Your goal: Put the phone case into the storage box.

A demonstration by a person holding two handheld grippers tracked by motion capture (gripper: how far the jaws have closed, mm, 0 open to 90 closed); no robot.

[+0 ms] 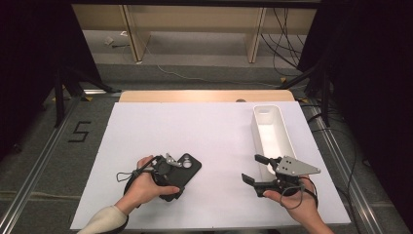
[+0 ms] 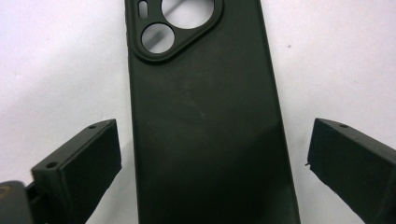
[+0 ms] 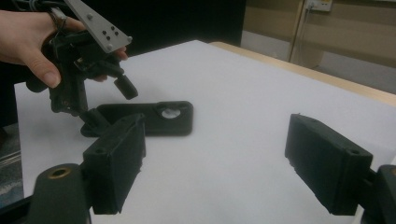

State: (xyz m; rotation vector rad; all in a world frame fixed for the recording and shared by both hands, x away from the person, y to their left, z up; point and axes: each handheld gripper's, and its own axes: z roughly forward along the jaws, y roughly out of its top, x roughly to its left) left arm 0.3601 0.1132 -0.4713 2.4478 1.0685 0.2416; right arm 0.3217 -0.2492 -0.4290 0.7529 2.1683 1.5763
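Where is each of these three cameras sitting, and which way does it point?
High view: above the person's side, looking forward and down at the white table; both hands enter from below.
Left gripper view: on the left hand-held gripper, looking down on the black phone case between its open jaws.
Right gripper view: on the right hand-held gripper, looking across the table.
All three share the case.

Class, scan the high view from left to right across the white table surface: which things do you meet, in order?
Left gripper with jaws either side of the black phone case → right gripper, jaws open and empty → white tray, long and narrow, at the right side.
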